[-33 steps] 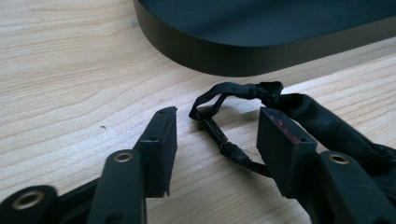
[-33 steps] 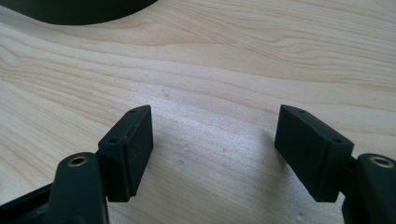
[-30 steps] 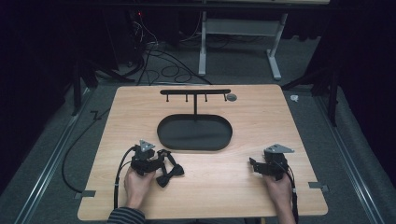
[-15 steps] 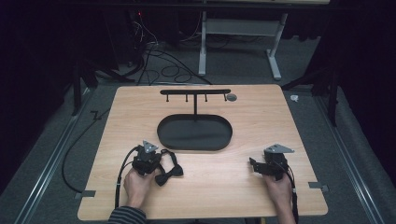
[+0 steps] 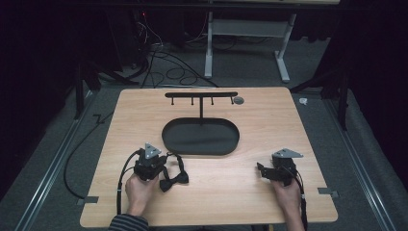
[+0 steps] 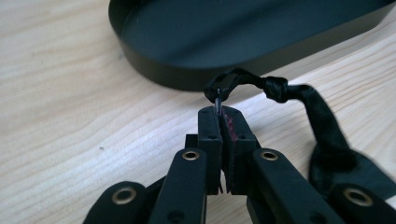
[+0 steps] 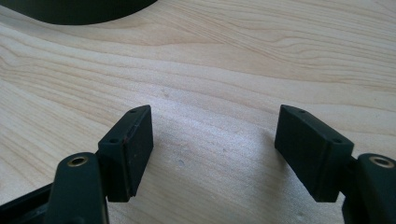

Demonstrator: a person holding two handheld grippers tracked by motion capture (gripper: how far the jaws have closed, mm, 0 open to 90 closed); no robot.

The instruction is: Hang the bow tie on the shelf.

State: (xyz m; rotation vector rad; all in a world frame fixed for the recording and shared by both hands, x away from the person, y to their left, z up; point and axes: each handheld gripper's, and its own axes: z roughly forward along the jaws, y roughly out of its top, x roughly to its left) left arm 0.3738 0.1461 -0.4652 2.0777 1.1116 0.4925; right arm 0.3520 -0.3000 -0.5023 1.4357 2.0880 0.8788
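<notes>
Fingers (image 6: 211, 135) of the left gripper (image 6: 219, 116) pinch one black bow tie (image 6: 327, 140); right gripper (image 7: 215, 149) gapes empty.

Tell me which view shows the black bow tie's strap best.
The left gripper view: the strap loops up close, pinched at its small clasp by the left gripper with fingers shut. The high view shows the bow tie small beside that gripper. The right gripper view shows bare table.
</notes>
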